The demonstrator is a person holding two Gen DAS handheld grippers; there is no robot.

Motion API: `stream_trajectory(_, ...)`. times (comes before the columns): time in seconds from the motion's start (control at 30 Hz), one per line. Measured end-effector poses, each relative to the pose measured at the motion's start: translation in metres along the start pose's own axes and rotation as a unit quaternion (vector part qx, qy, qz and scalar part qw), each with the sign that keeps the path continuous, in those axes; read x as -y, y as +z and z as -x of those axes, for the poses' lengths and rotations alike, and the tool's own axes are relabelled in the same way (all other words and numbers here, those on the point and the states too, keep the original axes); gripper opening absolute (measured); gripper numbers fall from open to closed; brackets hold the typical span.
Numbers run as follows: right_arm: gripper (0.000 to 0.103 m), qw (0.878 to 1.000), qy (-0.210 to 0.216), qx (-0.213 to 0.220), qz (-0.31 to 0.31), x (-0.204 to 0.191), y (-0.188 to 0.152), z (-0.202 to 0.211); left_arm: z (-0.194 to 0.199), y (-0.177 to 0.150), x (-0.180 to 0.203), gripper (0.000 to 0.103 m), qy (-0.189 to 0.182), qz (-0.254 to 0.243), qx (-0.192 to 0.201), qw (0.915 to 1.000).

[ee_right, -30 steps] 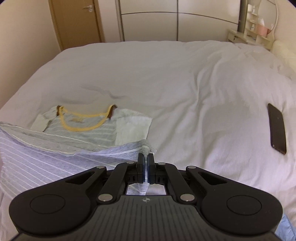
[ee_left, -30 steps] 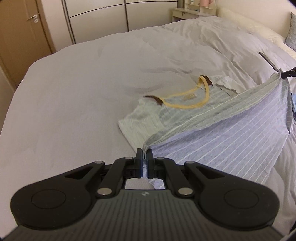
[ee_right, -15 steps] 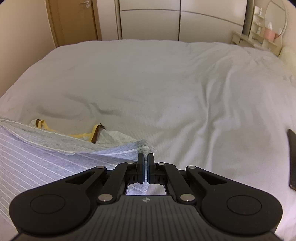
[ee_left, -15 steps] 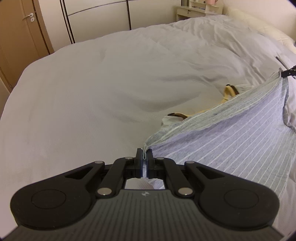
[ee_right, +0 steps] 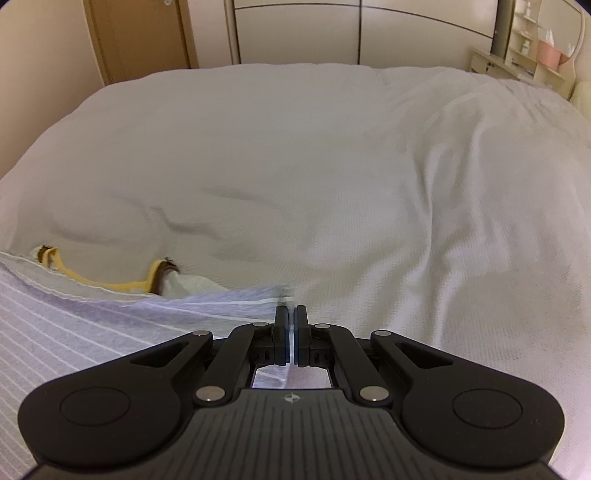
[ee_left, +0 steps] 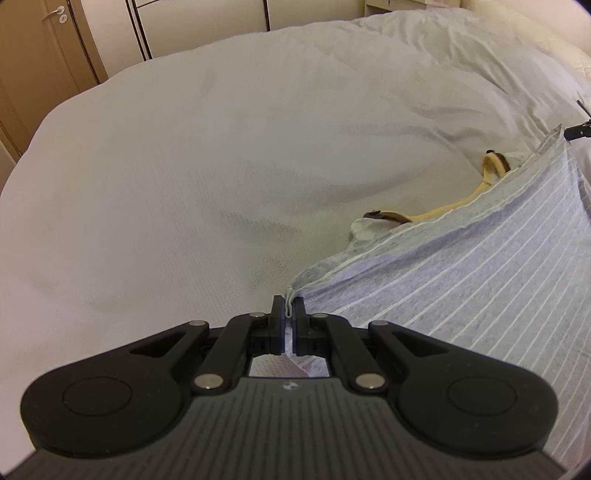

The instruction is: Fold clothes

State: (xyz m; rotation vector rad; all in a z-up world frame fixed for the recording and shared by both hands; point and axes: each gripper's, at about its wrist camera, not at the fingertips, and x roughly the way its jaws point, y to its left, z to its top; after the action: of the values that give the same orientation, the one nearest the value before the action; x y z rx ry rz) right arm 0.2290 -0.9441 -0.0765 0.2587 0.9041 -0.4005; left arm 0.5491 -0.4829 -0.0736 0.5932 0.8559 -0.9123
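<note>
At the far left of the left wrist view stands a brown wooden door (ee_left: pixel 55 40), with pale wardrobe panels (ee_left: pixel 199 22) beside it along the back wall. The white bedcover (ee_left: pixel 207 177) fills the middle, softly creased. At the bottom centre the left gripper (ee_left: pixel 288 308) has its jaws pressed together on a corner of the striped shirt (ee_left: pixel 480 273), a thin fold of hem sticking up between the pads. From there the grey-blue cloth with white stripes stretches taut to the right and upward, its hem running diagonally to a far corner at the right edge, where a dark tip of the right gripper (ee_left: pixel 580 131) shows. Just beyond the hem, the yellow collar (ee_left: pixel 458 205) with brown ends peeks out from under the raised cloth, lying on the bedcover. In the right wrist view, the shirt covers the lower left, the collar showing above its hem at the left side; the right gripper's jaws are closed on the shirt's other corner at bottom centre, cloth visible between and below the pads. To the right lies bare, wrinkled bedcover, and at the far upper right a dressing table (ee_right: pixel 517 62) with a pink box (ee_right: pixel 549 53).
</note>
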Motion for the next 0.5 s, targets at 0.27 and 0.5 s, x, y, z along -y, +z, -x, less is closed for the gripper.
stream_trajectory(0.27, 0.0, 1.0, 0.005, -0.022, -0.013, 0.007, -0.005, -0.023, -0.034, -0.001, -0.009, 0.001, -0.007, 0.018, -0.036, 0.9992)
stream_trajectory(0.5, 0.042, 0.998, 0.046, -0.028, -0.041, 0.01, -0.006, -0.03, -0.057, -0.004, -0.016, 0.003, -0.016, 0.051, -0.058, 0.9969)
